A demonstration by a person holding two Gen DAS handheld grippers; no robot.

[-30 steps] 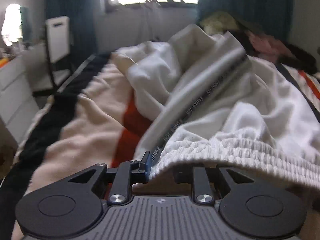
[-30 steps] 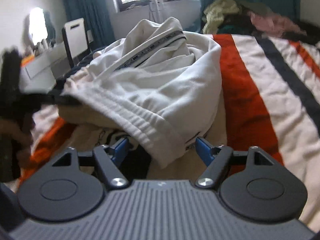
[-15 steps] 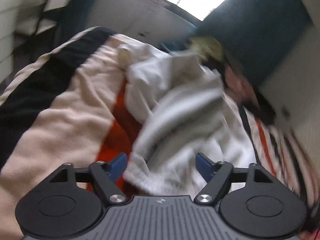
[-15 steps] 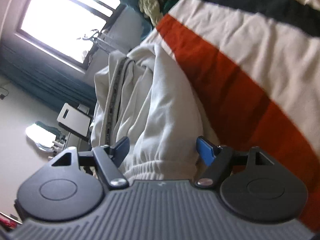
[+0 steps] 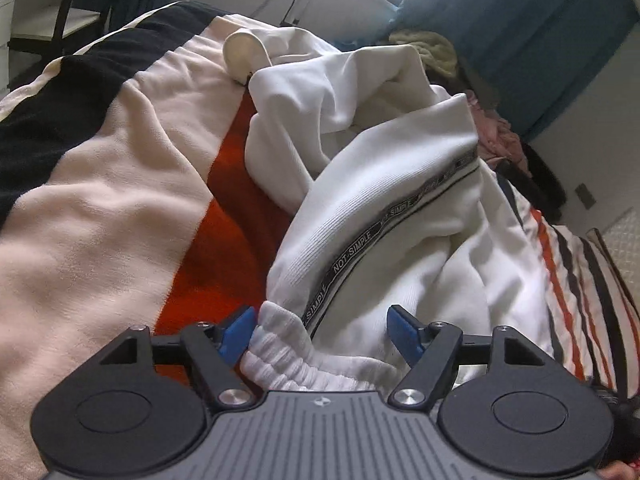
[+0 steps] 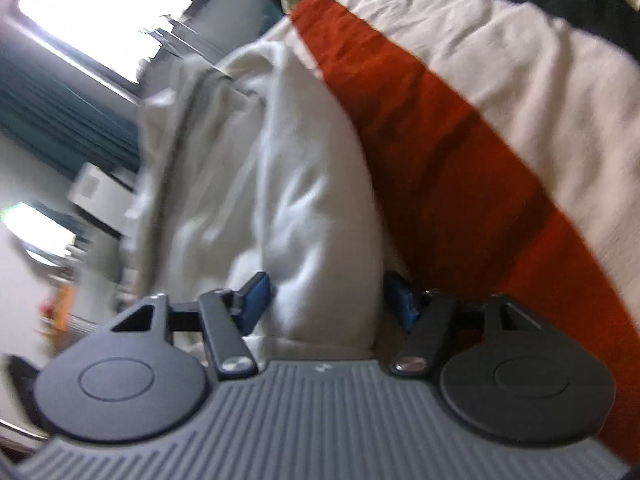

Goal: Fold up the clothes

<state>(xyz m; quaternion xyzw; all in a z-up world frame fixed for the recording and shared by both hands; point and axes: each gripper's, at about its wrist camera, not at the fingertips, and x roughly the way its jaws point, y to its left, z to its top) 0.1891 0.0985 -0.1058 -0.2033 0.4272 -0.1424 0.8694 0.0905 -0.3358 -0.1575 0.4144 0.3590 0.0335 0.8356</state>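
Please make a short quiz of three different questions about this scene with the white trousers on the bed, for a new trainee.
1. True or false: the white trousers lie on a striped blanket.
2. Which words are printed on the trousers' side tape? A) NOT SIMPLE B) JUST RUN C) no words
3. Fill in: between the fingers of the left gripper sits the trousers' elastic ____.

Key
1. True.
2. A.
3. Waistband. The jaws are closing; only the left pad is against it. The right gripper is also closing, with white cloth between its fingers.
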